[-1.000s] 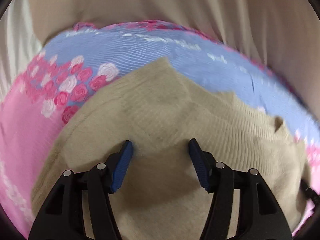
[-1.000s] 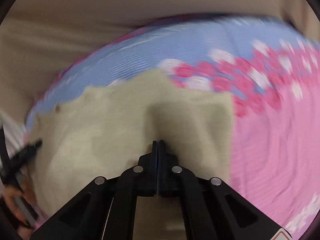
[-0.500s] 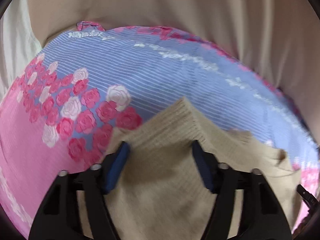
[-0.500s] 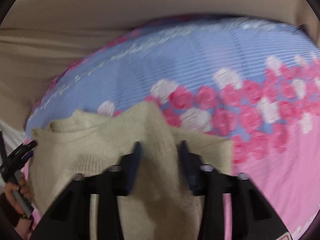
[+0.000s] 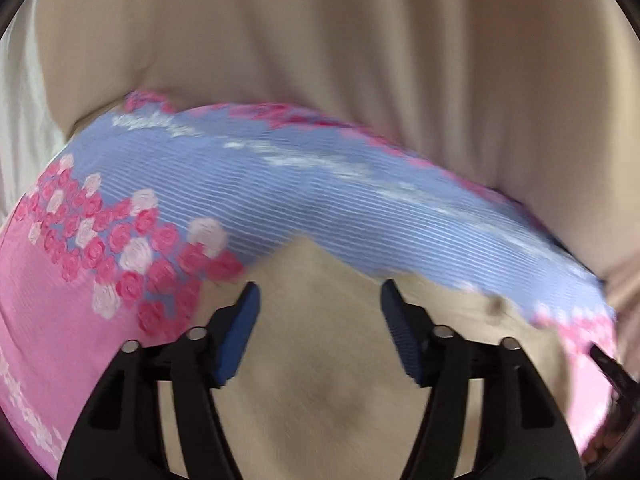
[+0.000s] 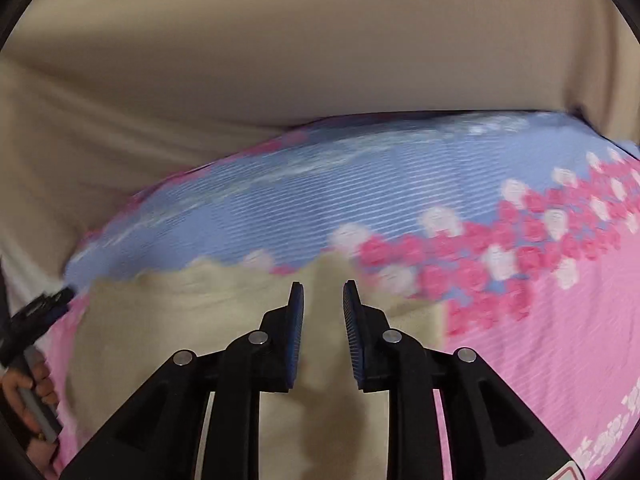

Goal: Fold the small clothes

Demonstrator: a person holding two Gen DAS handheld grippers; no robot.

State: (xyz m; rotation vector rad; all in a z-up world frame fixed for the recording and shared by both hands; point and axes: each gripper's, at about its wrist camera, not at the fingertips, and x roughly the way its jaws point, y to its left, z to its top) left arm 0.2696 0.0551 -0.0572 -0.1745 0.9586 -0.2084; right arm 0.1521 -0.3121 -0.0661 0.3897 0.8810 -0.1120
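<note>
1. We see a beige curtain-like cloth filling the background of both views.
2. Below it lies a bedsheet, striped blue, with pink roses and a pink field.
3. On the sheet lies the beige knit garment, flat under both our grippers, with one edge peaked against the blue stripes.
4. Our left gripper stands wide apart over the knit, gripping nothing.
5. Our right gripper is parted by a narrow gap above the garment's raised ridge, holding nothing.
6. At the right view's left edge we see a hand on the other gripper's handle.
</note>
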